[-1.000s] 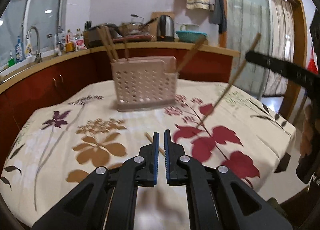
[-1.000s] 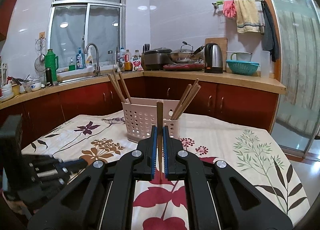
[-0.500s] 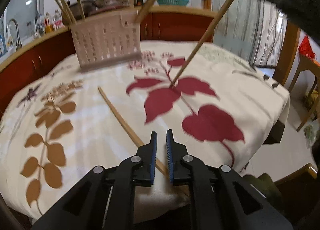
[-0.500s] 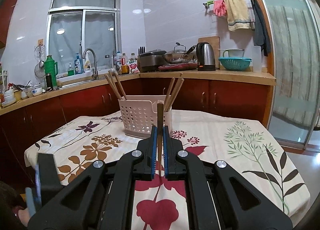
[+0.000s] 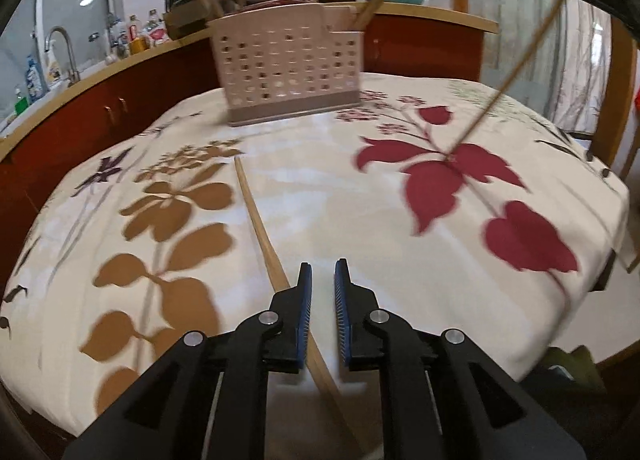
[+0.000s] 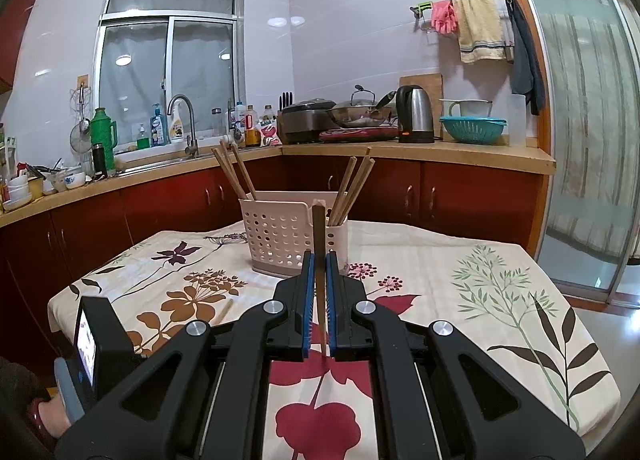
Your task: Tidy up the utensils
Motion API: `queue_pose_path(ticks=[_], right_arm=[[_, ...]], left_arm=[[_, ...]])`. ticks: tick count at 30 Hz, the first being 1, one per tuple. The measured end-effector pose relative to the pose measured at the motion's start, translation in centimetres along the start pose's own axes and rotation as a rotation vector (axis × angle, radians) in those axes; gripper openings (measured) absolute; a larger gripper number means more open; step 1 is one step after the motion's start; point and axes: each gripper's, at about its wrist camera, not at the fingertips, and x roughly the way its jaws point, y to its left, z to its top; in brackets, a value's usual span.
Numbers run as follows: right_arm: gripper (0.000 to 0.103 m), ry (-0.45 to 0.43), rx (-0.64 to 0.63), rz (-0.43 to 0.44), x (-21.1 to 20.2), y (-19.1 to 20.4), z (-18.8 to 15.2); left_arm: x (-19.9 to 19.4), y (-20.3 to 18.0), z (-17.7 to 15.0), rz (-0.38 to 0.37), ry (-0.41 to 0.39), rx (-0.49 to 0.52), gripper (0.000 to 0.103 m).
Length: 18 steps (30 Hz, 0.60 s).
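Observation:
A pink perforated utensil holder (image 5: 288, 64) stands at the far side of the table with several wooden chopsticks in it; it also shows in the right wrist view (image 6: 290, 238). My left gripper (image 5: 320, 280) is slightly open and empty, low over a loose chopstick (image 5: 260, 232) that lies on the tablecloth and runs under its fingers. My right gripper (image 6: 319, 260) is shut on a chopstick (image 6: 319, 236) and holds it upright above the table. That held chopstick (image 5: 508, 76) slants down in the left wrist view, its tip near the red leaf print.
The table wears a floral tablecloth (image 5: 400, 220) and drops off at the right edge. A kitchen counter (image 6: 420, 150) with a kettle, wok, sink and bottles runs behind. A glass sliding door (image 6: 584, 140) is at the right.
My left gripper has moved along the loose chopstick on the cloth and opened a little. My right gripper, still holding its chopstick, has drawn slightly back from the holder.

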Motion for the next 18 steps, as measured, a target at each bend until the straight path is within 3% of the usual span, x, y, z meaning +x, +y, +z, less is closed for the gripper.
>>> queue_pose_path(ticks=[5,7,11,13,18], right_arm=[[0.006,0.0,-0.008,-0.001,0.2,0.2,0.1],[0.006,0.0,-0.01,0.001,0.3,0.3,0.1],[0.006,0.0,-0.013,0.003,0.3,0.5,0.2],[0.006,0.001,-0.012,0.003,0.3,0.5,0.2],[0.006,-0.001,-0.01,0.005,0.3,0.6,0.1]], left_arm=[[-0.1,2.6,0.4,0.007,0.003,-0.063,0.018],[-1.0,2.9,0.3,0.006,-0.014,-0.08,0.033],[-2.7,2.7,-0.3,0.005,-0.032,-0.086,0.038],[-3.4,2.8,-0.7,0.011,-0.033,-0.093,0.046],[-3.7,3.5,-1.9,0.024,0.017,-0.115,0.05]])
